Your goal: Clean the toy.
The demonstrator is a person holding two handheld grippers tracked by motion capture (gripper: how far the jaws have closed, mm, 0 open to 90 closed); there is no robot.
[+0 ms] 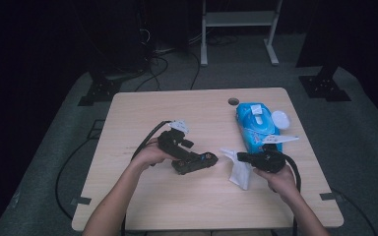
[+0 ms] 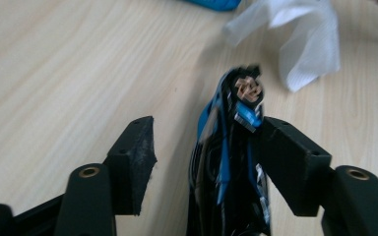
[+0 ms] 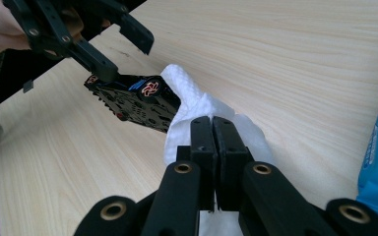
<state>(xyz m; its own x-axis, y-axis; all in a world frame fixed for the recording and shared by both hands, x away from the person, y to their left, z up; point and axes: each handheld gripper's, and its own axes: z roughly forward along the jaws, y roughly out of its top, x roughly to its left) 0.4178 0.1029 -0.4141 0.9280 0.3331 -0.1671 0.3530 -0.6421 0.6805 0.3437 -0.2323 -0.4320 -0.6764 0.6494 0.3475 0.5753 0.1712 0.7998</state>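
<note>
- Wipe (image 3: 202,110), white and crumpled, lies on the desk (image 1: 142,105) between the two hands, just left of the blue packet (image 1: 256,125) and touching the dark object's near end in the right gripper view.
- Right tool (image 3: 211,130) has its jaws pressed together on a fold of that wipe; in the high view the sheet (image 1: 238,169) trails from this tool toward the desk.
- Left tool (image 2: 202,142) stands wide, and a black flat object with blue parts and a small floral emblem (image 2: 229,147) sits between its jaws. It appears to rest against the right-hand jaw, with a clear gap to the other, so the hold looks loose at best.
- In the high view the same dark object (image 1: 194,162) lies low over the desk at the left tool, just beside the wipe.
- Likely intent, judged from the layout alone: the wipe is meant to clean the object.
- Risk: with the left jaws so far apart, a push from the wipe could slide or tip the object out of them.
- Risk: the thin sheet could tear or slip out of the right tool if it snags on the object's edge.
- A white round lid (image 1: 280,119) sits beside the packet, near the desk's right edge, and a cable hole (image 1: 233,102) lies behind it.
- Writing: the packet carries printing, but it is too small to read; the object's emblem shows no legible letters.
</note>
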